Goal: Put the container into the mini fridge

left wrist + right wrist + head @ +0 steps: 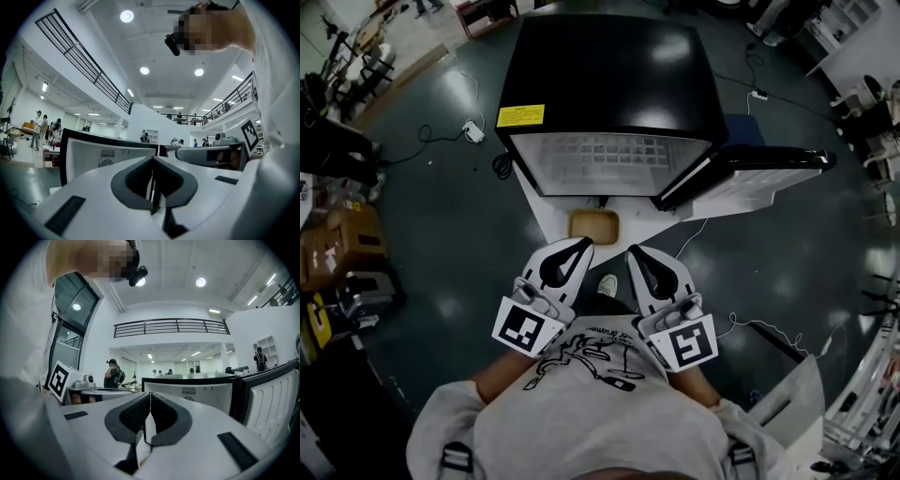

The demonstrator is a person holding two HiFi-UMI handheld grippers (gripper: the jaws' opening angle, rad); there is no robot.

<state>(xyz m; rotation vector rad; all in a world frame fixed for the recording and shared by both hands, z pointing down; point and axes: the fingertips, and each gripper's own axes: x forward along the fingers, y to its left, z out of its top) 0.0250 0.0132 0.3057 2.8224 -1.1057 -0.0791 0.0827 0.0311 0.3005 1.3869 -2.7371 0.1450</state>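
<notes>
The black mini fridge [609, 80] stands open, its door [759, 173] swung out to the right and its pale inside [605, 155] showing. A tan container [592, 224] sits on the white board [546, 211] just in front of the opening. My left gripper [584, 243] is shut and empty, its tip near the container's front edge. My right gripper [632, 251] is shut and empty too, a little right of the container. In the left gripper view the shut jaws point at the fridge [93, 157], with the right gripper [213, 153] alongside. The right gripper view shows the fridge [197, 392] and its door [274, 397].
Cables [441, 136] trail over the dark floor left of the fridge, and another cable [769, 328] lies at the right. Boxes and equipment [342, 253] line the left edge. A white bag [792, 403] stands at the lower right. People stand far off in the hall.
</notes>
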